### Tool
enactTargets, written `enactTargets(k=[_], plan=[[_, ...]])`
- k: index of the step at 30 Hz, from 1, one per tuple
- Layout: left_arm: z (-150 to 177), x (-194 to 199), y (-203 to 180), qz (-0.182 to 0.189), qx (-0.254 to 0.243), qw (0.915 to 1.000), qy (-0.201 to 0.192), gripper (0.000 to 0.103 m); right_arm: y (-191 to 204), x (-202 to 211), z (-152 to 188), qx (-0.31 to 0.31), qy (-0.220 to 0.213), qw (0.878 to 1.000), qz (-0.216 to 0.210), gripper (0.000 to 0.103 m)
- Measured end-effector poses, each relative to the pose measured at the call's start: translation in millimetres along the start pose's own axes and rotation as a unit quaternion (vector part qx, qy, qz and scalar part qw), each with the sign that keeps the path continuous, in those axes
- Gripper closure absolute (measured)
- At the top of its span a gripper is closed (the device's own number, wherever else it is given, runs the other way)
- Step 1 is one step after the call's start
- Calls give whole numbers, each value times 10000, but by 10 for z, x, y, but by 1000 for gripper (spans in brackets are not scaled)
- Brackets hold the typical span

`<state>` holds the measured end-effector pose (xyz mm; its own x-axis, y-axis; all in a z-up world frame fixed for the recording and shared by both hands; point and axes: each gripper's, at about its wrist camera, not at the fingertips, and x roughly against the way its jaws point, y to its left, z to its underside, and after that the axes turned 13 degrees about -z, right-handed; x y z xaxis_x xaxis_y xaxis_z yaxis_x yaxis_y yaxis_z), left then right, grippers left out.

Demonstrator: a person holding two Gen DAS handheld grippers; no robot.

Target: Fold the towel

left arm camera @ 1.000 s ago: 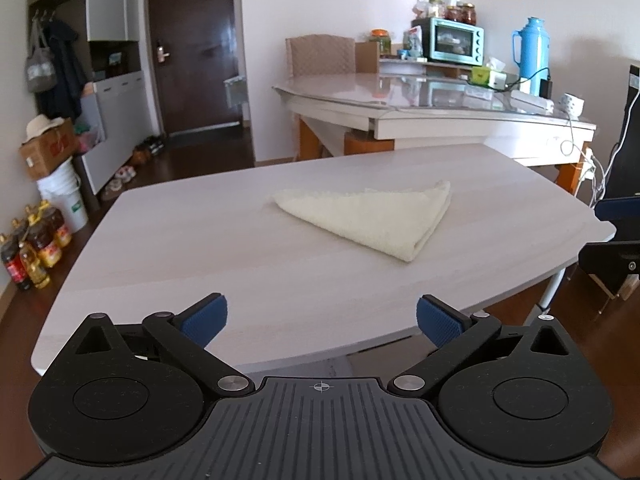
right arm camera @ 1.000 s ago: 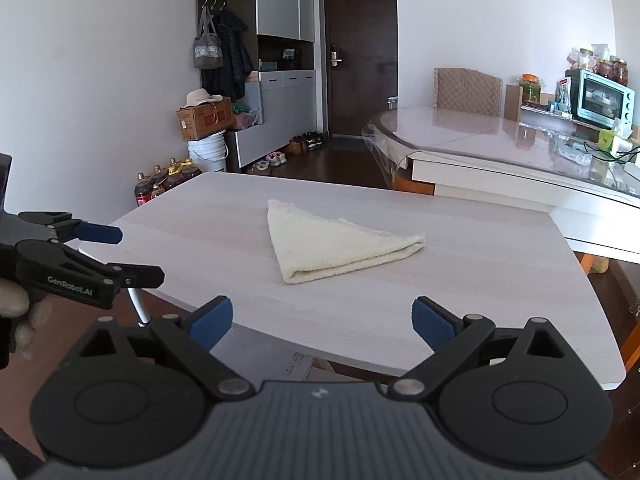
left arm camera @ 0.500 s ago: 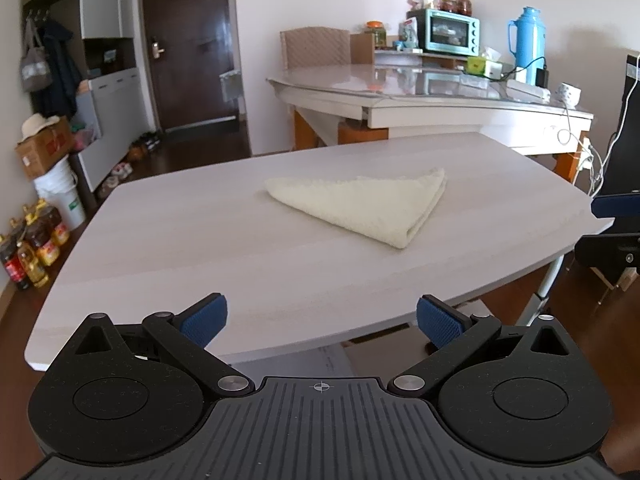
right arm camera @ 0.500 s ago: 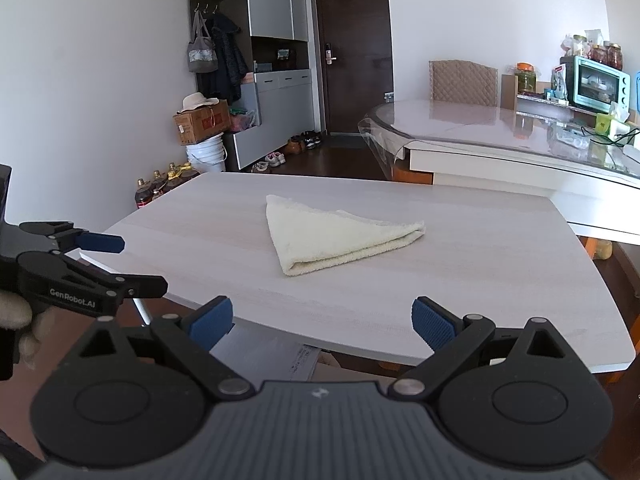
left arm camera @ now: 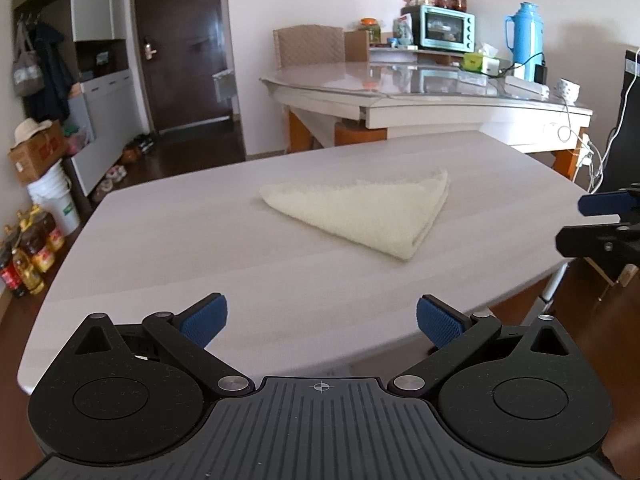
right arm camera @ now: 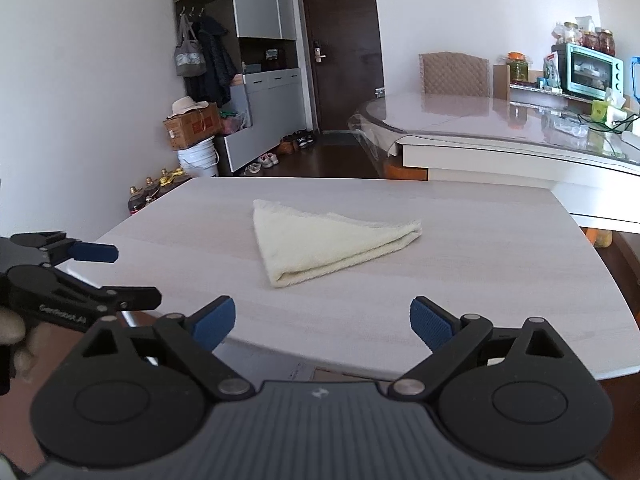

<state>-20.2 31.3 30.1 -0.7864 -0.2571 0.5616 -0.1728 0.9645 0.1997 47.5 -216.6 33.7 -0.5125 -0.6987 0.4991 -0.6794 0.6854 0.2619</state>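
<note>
A cream towel [left arm camera: 360, 216] [right arm camera: 328, 244] lies folded into a triangle in the middle of the pale wooden table [left arm camera: 200, 248] [right arm camera: 480, 260]. Nothing touches it. My left gripper [left arm camera: 322, 320] hovers over the table's near edge, well short of the towel, jaws open and empty. It also shows at the left of the right wrist view as the left gripper [right arm camera: 120, 274], held by a hand. My right gripper [right arm camera: 322, 320] hangs above the near edge in front of the towel, jaws wide but closing with nothing between them. The left wrist view catches the right gripper [left arm camera: 600, 220] at its right edge.
Behind stands a glass-topped dining table [left arm camera: 440, 92] with a teal oven [left arm camera: 444, 28], a blue thermos [left arm camera: 524, 40] and cables. A chair [right arm camera: 454, 74] is beyond it. Bottles [left arm camera: 28, 256], a white bucket [left arm camera: 56, 204] and a box sit on the floor at left.
The right gripper has edged forward over the table edge and further into the left wrist view. Its jaws have narrowed slightly. The towel has not moved.
</note>
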Motion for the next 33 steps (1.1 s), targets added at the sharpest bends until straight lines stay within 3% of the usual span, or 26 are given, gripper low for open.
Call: enactTargets(k=[8, 12, 20, 22, 29, 33], plan=[[-334, -435, 66, -7, 34, 10000, -15, 0, -472, -559, -364, -389, -40, 9992, -5, 30], [-480, -707, 80, 22, 63, 10000, 41, 0, -725, -875, -464, -690, 47, 9976, -100, 49], [-559, -1114, 22, 145, -36, 9996, 236, 0, -1120, -1450, -486, -1267, 311, 9914, 116, 52], [-565, -1172, 9, 170, -48, 9995, 256, 0, -1150, -1495, -479, -1307, 298, 9909, 155, 59], [-533, -1319, 21, 187, -8, 9992, 342, 0, -1068, -1573, -494, -831, 390, 9948, 449, 86], [-501, -1309, 79, 136, 58, 9993, 347, 0, -882, -1550, -512, -170, 365, 9959, 806, 92]])
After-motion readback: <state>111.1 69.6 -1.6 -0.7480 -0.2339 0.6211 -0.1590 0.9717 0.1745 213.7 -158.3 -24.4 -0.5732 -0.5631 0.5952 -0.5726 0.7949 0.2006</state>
